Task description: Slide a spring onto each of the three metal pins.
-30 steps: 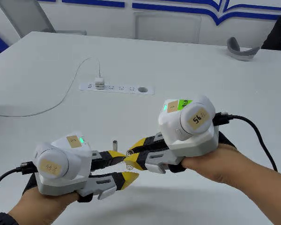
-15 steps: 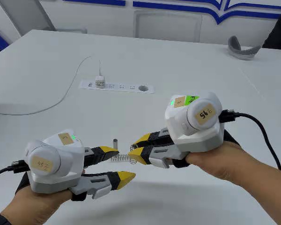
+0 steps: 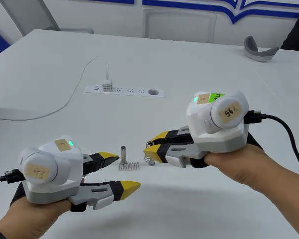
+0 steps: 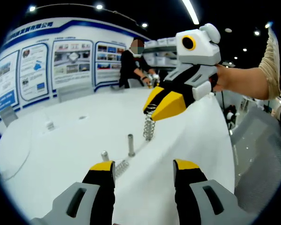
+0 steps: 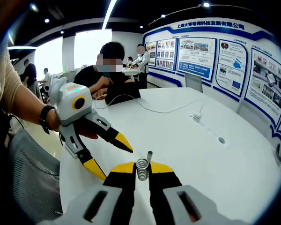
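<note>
Right gripper (image 3: pixel 153 151): clenched on a coil spring (image 4: pixel 150 124) that hangs from its tips, just right of the tall pin (image 3: pixel 123 152).
Left gripper (image 3: pixel 120 172): jaws spread, grasping nothing, near left.
Loose spring (image 3: pixel 128 166): flat by the tall pin's foot.
Short pin (image 4: pixel 104 155): seen in the left gripper view, beside the loose spring.

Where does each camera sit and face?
Head view: headset, facing down at the table; shows left gripper in left hand, right gripper in right hand.
Left gripper view: along its open jaws toward the right gripper and pin.
Right gripper view: along its jaws, shut on a spring, toward the left gripper.
Shared: spring, pin.
</note>
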`<state>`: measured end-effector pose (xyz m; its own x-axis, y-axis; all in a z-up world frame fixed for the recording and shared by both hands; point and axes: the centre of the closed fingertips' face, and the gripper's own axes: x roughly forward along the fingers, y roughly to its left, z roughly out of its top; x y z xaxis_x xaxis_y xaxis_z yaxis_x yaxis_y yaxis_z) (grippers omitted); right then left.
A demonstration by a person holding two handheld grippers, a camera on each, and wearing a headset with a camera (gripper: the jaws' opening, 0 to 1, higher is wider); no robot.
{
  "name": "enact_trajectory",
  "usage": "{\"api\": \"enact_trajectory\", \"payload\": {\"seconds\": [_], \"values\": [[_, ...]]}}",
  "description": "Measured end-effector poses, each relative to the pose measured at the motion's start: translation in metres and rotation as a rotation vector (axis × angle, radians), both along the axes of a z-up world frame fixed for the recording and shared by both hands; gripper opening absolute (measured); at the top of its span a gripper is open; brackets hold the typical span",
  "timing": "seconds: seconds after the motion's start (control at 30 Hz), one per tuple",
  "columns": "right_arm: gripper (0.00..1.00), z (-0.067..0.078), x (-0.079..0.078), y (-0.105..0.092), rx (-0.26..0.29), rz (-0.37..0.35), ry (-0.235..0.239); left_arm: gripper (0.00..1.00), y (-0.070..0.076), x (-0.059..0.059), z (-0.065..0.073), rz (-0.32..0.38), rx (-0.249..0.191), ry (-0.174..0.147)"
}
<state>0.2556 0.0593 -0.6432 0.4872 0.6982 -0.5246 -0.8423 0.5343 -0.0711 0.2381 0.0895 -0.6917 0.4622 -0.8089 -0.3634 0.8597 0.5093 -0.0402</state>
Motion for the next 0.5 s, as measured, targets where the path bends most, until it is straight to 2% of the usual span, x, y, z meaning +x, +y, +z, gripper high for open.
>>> {"api": "enact_trajectory", "payload": {"seconds": [0.27,0.5], "values": [[0.12,0.011,0.014,-0.010,0.036,-0.055,-0.023,0.56,0.006,0.004,-0.003,0.024,0.004,0.009],[0.12,0.010,0.028,-0.017,0.044,-0.107,-0.043,0.61,0.008,0.006,-0.004,0.037,0.003,0.017]]}}
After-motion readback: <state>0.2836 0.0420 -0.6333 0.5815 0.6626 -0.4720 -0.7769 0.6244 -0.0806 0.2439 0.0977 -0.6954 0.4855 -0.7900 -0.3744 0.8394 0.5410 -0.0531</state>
